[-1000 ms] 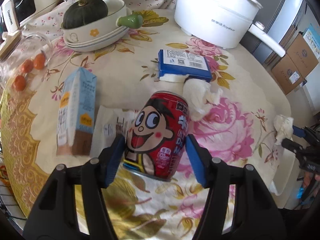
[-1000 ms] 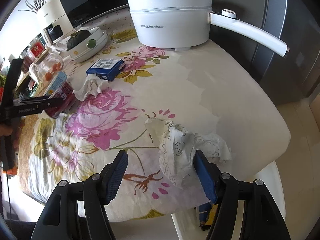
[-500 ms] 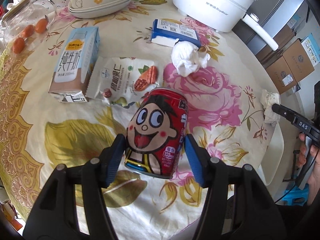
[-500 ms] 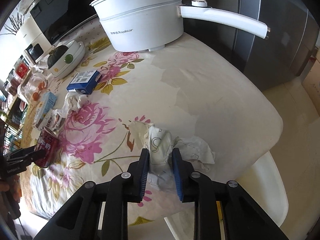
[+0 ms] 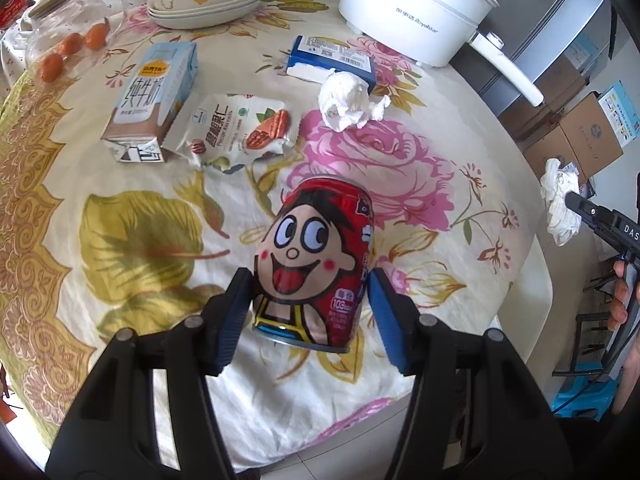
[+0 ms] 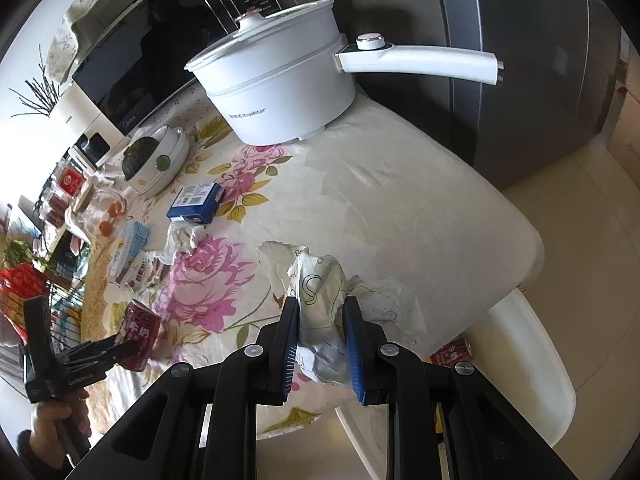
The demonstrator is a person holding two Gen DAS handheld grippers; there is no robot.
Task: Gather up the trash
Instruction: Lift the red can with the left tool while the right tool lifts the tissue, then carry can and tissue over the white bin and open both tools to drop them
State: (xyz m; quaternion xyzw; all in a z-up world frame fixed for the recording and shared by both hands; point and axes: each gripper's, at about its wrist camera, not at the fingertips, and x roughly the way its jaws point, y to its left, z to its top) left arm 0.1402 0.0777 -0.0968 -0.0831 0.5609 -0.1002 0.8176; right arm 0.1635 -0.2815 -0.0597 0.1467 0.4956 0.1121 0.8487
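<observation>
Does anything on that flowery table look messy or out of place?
Yes. A blue-and-white milk carton lies on its side, beside a torn-open nut packet. A crumpled white tissue sits against a blue box.

Wrist views face steeply down, share table (image 5: 460, 92)

Glossy metal can (image 5: 316, 264), crumpled paper wad (image 6: 320, 300), floral cloth tablecloth (image 5: 140, 240).
</observation>
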